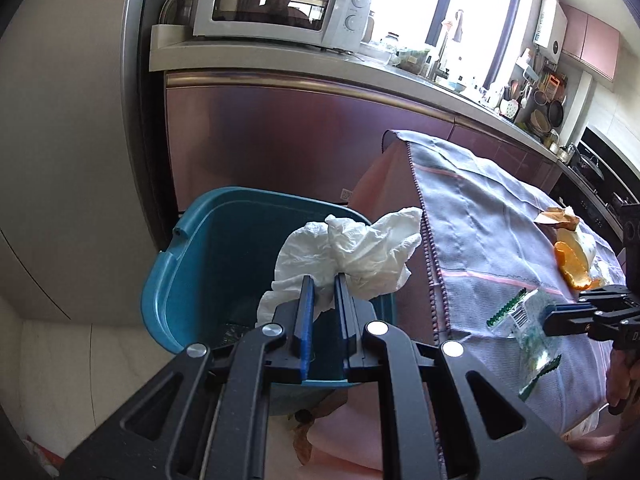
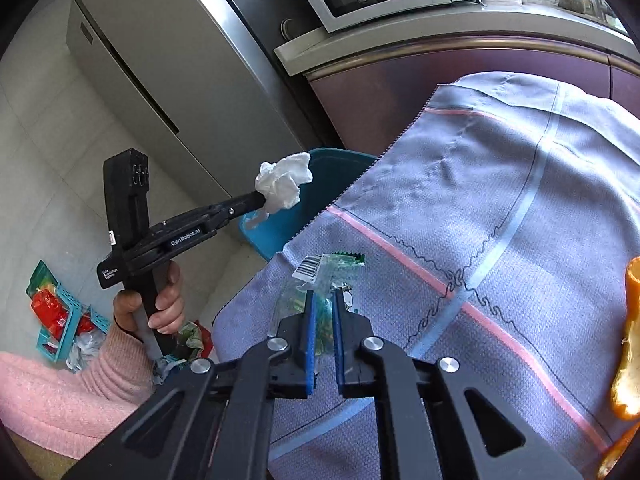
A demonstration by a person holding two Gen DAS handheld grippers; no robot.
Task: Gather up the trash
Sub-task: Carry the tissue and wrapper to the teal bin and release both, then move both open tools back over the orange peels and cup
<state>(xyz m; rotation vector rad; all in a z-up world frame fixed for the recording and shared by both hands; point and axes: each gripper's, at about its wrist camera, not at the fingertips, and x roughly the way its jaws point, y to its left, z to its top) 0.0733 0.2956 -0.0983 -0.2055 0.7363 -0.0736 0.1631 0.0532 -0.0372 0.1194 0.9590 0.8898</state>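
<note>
My left gripper [image 1: 323,280] is shut on a crumpled white tissue [image 1: 352,252] and holds it over the open teal bin [image 1: 188,248]. From the right wrist view the same gripper [image 2: 262,200] holds the tissue [image 2: 284,184] above the bin [image 2: 276,228]. My right gripper [image 2: 323,294] is shut on a clear plastic wrapper with green print and a barcode [image 2: 320,276], lying on the grey-blue tablecloth [image 2: 500,200]. It also shows in the left wrist view [image 1: 554,312], on the wrapper [image 1: 524,320].
Orange peel [image 1: 574,260] and a brownish scrap [image 1: 560,216] lie on the cloth-covered table, right side; the peel also shows in the right wrist view [image 2: 630,344]. A counter with a microwave [image 1: 280,0] stands behind the bin. A fridge [image 2: 168,80] and floor clutter [image 2: 64,316] are at left.
</note>
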